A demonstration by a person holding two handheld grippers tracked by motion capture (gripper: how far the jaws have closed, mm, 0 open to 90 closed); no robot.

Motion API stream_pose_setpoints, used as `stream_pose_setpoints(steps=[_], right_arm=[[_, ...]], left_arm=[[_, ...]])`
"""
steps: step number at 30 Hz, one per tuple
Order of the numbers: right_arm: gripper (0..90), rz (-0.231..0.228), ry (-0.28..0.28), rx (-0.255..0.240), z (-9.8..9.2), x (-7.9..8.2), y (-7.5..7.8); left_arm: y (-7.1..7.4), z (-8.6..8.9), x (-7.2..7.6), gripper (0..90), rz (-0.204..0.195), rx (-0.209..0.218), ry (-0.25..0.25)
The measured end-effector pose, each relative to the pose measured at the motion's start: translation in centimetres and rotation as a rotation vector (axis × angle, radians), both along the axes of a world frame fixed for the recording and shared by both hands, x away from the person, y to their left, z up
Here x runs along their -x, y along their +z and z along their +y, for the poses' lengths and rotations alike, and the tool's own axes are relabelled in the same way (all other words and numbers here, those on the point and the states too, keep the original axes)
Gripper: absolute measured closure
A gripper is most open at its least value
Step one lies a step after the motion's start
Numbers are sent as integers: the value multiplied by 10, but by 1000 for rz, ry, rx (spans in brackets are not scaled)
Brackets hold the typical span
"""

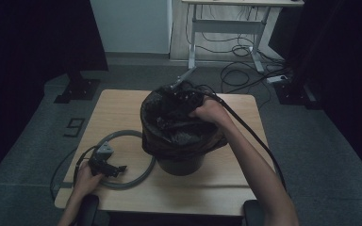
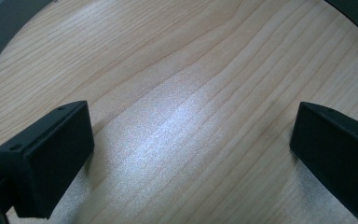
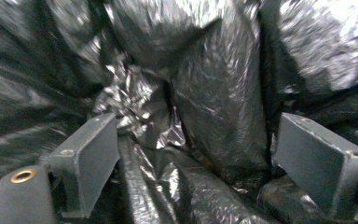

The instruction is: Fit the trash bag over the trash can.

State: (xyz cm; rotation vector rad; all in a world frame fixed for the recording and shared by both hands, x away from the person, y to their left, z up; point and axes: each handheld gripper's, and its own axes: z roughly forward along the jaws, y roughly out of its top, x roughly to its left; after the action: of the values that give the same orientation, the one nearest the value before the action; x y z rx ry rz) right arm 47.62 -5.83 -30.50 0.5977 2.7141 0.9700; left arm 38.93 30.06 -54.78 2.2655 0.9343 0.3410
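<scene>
Standing upright at the middle of the table [image 1: 122, 108], one grey bin [image 1: 181, 164] has its long axis vertical and its mouth facing up, with one black bag [image 1: 169, 127] lining it and folded over the rim. One grey ring [image 1: 143, 174] lies flat just beside it. The right gripper [image 1: 183, 89] reaches over the far rim, forearm stretched forward, jaws wide apart over crumpled plastic, gripping nothing. The left gripper [image 1: 106, 165] rests inside the ring, jaws wide and empty.

Floor: grey carpet [image 1: 320, 155].
Wall: pale panel [image 1: 132, 26].
Furniture: wooden table [image 1: 118, 110]; white-framed desk [image 1: 226, 23], cables [image 1: 238, 49] beneath.
Light: dim.
</scene>
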Motion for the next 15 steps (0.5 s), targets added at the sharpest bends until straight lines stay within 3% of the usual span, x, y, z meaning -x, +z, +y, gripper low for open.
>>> stream_pose_setpoints(steps=[6,15], right_arm=[[116,-22,9,-30,-9,10,12],[116,-41,-19,-59,-33,18,26]], left_arm=[[0,0,0,0,0,0,0],[0,0,0,0,0,0,0]])
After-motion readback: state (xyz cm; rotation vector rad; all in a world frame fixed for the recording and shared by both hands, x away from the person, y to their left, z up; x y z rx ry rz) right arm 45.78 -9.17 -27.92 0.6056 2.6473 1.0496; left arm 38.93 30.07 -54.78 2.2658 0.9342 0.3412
